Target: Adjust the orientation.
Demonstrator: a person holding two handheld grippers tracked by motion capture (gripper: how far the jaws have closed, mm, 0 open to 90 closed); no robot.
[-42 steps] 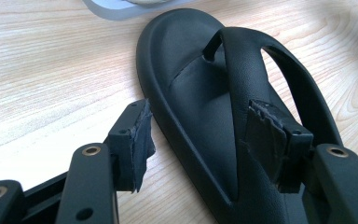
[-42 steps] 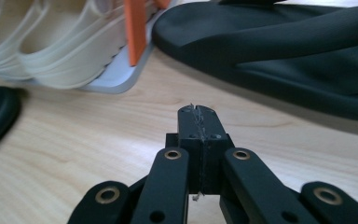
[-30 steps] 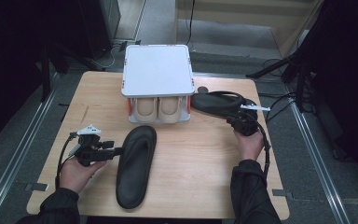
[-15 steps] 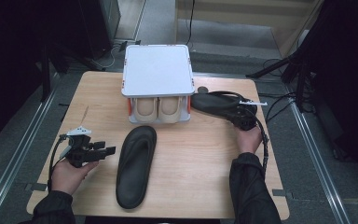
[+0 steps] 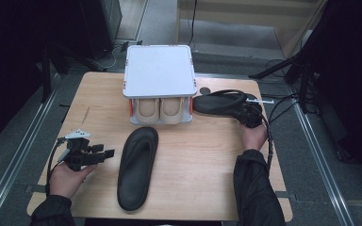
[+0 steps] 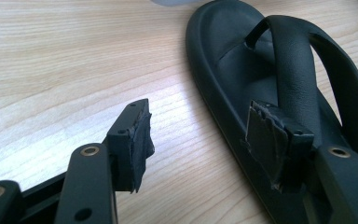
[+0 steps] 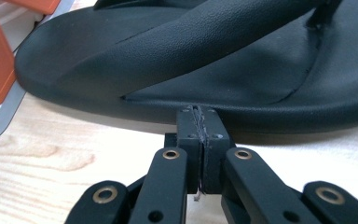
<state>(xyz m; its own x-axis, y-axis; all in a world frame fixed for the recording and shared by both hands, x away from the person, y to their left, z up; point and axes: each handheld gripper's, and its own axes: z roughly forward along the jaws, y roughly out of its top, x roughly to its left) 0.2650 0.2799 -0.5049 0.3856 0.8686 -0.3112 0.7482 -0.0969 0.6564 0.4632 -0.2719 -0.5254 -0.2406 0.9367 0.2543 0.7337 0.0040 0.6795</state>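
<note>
A black flip-flop sandal [image 5: 136, 167] lies sole down at the table's front middle. My left gripper [image 5: 104, 154] rests just left of it, pointing at its side. The jaws stand open with nothing between the pads [image 6: 137, 140], and the far jaw shows against the sandal's rim [image 6: 214, 93]. A second black sandal [image 5: 217, 102] lies at the back right, beside the rack. My right gripper [image 5: 250, 114] is at that sandal's right end. Its pads [image 7: 199, 123] are pressed flat together, with their tip at the sole's edge [image 7: 261, 116], holding nothing.
A white-topped rack [image 5: 159, 70] with orange corner posts [image 7: 0, 51] stands at the back middle; two beige shoes [image 5: 160, 109] sit under its top. Cables trail off the table's right side. Bare wood [image 5: 198, 174] lies between the front sandal and the right forearm.
The left gripper has drawn back a little to the left, away from the front sandal. The right hand has pushed slightly farther up the table toward the back sandal.
</note>
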